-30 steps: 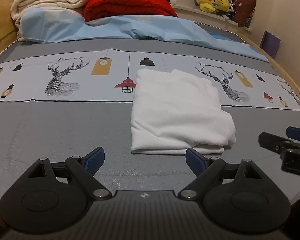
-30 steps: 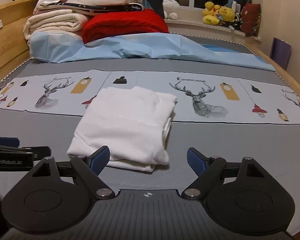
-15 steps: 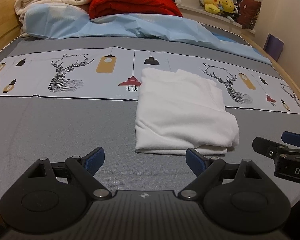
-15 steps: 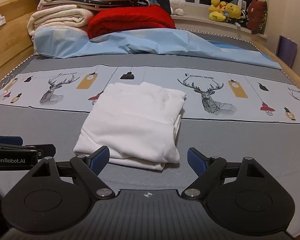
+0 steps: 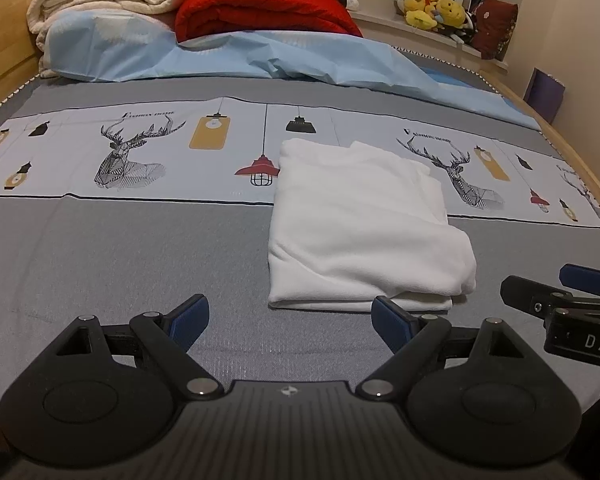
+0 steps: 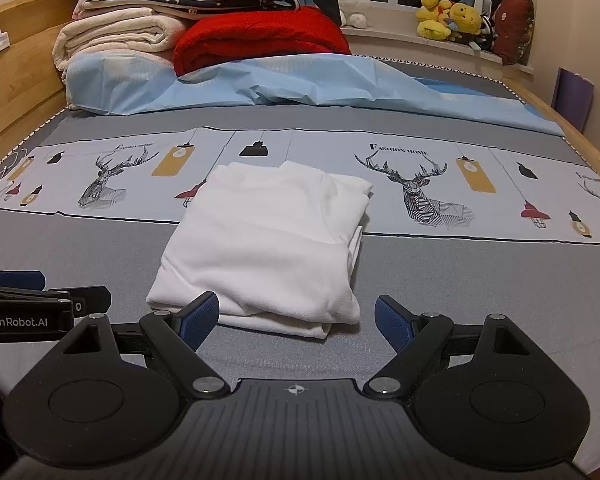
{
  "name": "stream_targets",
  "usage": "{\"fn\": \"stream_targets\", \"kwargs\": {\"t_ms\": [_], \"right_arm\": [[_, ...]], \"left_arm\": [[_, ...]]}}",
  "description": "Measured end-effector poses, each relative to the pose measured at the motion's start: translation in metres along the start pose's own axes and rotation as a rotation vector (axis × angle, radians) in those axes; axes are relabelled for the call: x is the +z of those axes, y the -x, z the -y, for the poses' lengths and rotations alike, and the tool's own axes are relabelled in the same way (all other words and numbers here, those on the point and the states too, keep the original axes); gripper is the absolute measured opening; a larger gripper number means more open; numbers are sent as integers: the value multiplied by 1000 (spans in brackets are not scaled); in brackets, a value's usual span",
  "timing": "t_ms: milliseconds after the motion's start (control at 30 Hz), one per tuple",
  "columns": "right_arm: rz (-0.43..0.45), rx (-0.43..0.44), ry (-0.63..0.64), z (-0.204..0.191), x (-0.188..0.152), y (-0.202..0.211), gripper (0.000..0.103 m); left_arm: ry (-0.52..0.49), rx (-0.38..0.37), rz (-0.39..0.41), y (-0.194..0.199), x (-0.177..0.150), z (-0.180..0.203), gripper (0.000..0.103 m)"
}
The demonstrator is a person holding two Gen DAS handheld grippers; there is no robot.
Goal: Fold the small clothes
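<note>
A white garment [image 5: 360, 228] lies folded into a neat rectangle on the grey bedspread; it also shows in the right wrist view [image 6: 268, 244]. My left gripper [image 5: 288, 318] is open and empty, just short of the garment's near edge and a little to its left. My right gripper [image 6: 298, 316] is open and empty, its jaws on either side of the garment's near right corner, not gripping it. The right gripper [image 5: 556, 296] shows at the right edge of the left wrist view, and the left gripper [image 6: 60, 300] at the left edge of the right wrist view.
A deer-and-lamp printed band [image 6: 420, 192] crosses the bed. A light blue sheet [image 6: 300, 84], a red blanket [image 6: 260, 36] and stacked towels [image 6: 116, 36] lie at the far end. Plush toys [image 6: 448, 20] sit on the sill. A wooden bed frame [image 6: 16, 80] runs along the left.
Both grippers have drawn slightly back and up from the folded garment, both still open. The garment has not moved.
</note>
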State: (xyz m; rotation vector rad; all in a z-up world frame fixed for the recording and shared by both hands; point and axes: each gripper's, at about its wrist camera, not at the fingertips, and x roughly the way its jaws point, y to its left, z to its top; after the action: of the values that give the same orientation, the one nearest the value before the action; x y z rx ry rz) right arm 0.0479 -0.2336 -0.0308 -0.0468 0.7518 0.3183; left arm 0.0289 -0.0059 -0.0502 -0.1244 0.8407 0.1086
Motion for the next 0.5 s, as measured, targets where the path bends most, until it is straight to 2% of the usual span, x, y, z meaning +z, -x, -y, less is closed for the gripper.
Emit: {"fn": "stream_targets", "kwargs": {"t_ms": [500], "right_arm": [[2, 2, -4, -1, 1, 1, 86]], "left_arm": [[-11, -5, 5, 0, 0, 1, 92]]}}
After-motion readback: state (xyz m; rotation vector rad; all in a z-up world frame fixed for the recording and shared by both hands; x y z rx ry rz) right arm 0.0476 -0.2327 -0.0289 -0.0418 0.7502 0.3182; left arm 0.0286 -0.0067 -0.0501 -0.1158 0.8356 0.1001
